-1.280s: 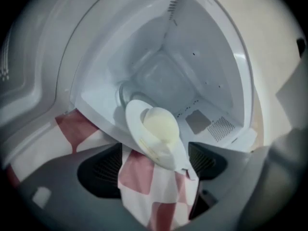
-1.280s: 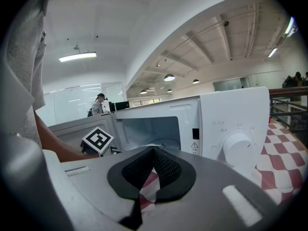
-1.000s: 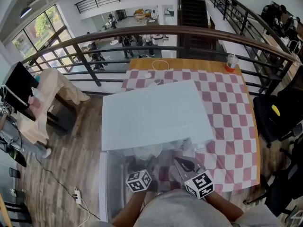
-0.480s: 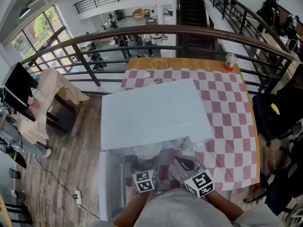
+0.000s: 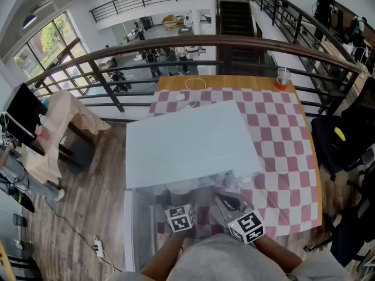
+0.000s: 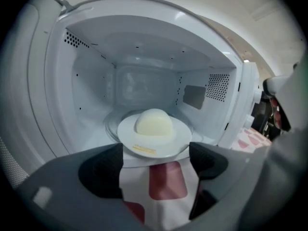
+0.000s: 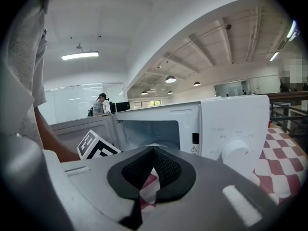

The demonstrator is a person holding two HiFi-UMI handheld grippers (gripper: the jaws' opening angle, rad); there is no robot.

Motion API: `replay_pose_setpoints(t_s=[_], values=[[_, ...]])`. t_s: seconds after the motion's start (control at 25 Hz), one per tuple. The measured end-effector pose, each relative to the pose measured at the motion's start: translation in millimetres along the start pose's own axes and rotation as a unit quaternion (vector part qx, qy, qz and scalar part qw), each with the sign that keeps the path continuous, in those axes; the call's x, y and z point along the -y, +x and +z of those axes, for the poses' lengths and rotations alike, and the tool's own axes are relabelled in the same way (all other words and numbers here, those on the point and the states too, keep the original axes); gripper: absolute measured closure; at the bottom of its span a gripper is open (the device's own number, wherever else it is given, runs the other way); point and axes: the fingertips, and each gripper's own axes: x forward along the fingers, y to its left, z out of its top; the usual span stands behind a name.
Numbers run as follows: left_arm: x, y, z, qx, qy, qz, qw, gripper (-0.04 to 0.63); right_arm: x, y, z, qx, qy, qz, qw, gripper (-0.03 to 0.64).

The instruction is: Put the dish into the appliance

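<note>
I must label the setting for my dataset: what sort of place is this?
Probably an upper gallery in an open office building: a curved railing overlooks a lower floor with people, and a staircase leads down.

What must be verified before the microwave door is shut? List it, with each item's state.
1. Plate on the turntable inside the microwave: ok.
2. Pale dome of food sitting on the plate: ok.
3. Left gripper free of the plate, jaws apart, just closing slightly, nothing between them: ok.
4. Left gripper out of the way of the door: not ok, it sits right before the opening.
5. Right gripper shut, empty: ok.
</note>
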Motion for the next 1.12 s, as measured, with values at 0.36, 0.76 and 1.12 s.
replay_pose_setpoints(t_s=[0.36,0.76,1.12], values=[[-5,14,6,-0.017,-0.001,0.012,0.9998,0.188,2,0,-1,0.003,-0.001,-0.003,1.000,0.618],[-4,11,18,-0.014,0.049,0.024,0.9984,0.336,3,-3,-3,0.002,-0.001,-0.005,1.000,0.618],[-5,28,34,-0.010,0.037,0.005,0.9993,0.489,2,-5,-5,-0.001,-0.004,-0.004,1.000,0.618]])
